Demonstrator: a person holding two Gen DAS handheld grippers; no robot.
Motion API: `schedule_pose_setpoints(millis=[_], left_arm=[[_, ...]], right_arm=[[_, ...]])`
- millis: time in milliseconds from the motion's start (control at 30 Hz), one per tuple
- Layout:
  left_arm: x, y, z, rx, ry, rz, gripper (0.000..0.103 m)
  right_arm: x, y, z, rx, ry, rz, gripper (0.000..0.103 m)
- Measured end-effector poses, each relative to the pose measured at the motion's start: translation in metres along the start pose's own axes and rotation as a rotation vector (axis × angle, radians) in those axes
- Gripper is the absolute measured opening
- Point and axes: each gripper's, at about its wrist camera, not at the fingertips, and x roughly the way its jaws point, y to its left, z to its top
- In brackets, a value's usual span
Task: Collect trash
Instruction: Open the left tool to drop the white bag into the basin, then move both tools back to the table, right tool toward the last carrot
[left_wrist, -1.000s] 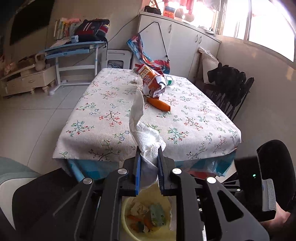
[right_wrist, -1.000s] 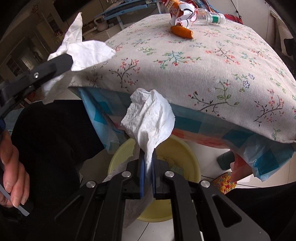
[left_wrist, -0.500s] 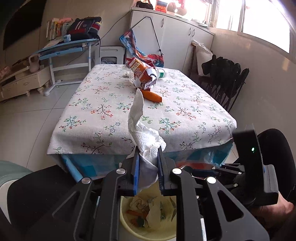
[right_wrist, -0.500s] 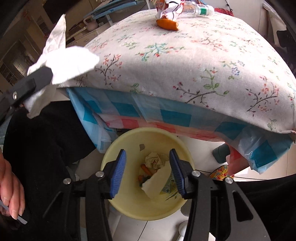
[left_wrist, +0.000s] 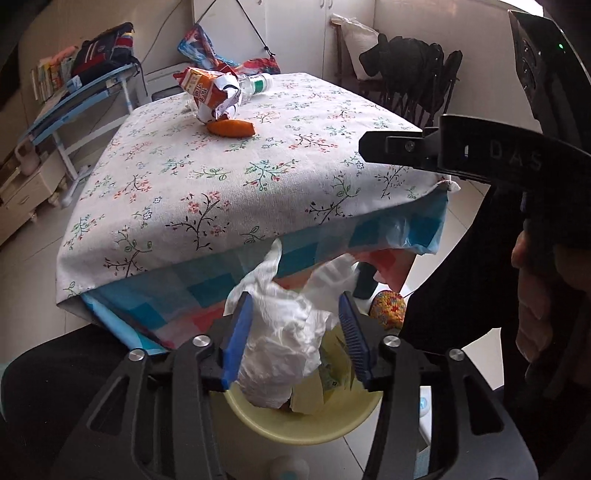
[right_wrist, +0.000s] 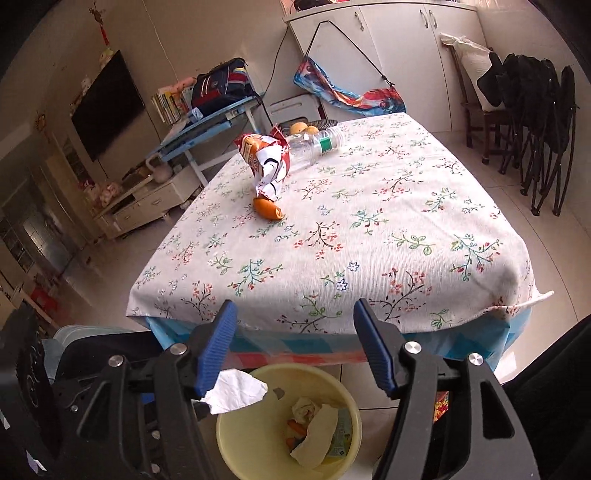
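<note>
My left gripper (left_wrist: 295, 299) hangs over the yellow bin (left_wrist: 303, 428), its jaws opening. A crumpled white tissue (left_wrist: 280, 343) sits loose between the blue pads and sags toward the bin. My right gripper (right_wrist: 294, 306) is also opening, with nothing between its jaws, and faces the table's near edge above the bin (right_wrist: 229, 443). The same tissue (right_wrist: 236, 391) shows at the bin's left rim. On the table lie a crushed carton (right_wrist: 266, 162), a plastic bottle (right_wrist: 314, 146) and an orange peel (right_wrist: 267, 210). Earlier trash lies inside the bin.
The table (right_wrist: 369, 221) wears a floral cloth over a blue checked plastic sheet. Oranges (right_wrist: 303, 128) rest in a basket at its far edge. Folded black chairs (right_wrist: 535, 110) stand at the right, a blue desk (right_wrist: 207, 125) at the left. A hand (left_wrist: 535, 295) grips the right tool.
The right gripper let go of its tissue, which fell into the bin, then rose to face the tabletop. The left gripper sank over the bin and its jaws spread off the tissue.
</note>
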Motion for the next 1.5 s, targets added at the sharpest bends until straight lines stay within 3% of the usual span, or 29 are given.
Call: schedule_pose_setpoints(millis=[400, 800, 1233, 1500], left_arm=[[-0.01, 0.017, 0.004, -0.089, -0.072, 0.084, 0.077], [-0.029, 0.046, 0.003, -0.241, -0.187, 0.163, 0.085], [-0.044, 0.082, -0.005, -0.418, -0.263, 0.174, 0.087], [-0.04, 0.095, -0.003, -0.478, -0.265, 0.161, 0.089]], right_arm=[[0.004, 0.002, -0.001, -0.002, 0.015, -0.004, 0.067], [0.011, 0.006, 0.003, -0.011, 0.018, 0.007, 0.067], [0.099, 0.045, 0.072, -0.211, 0.081, -0.007, 0.067], [0.148, 0.048, 0.091, -0.28, 0.148, -0.022, 0.059]])
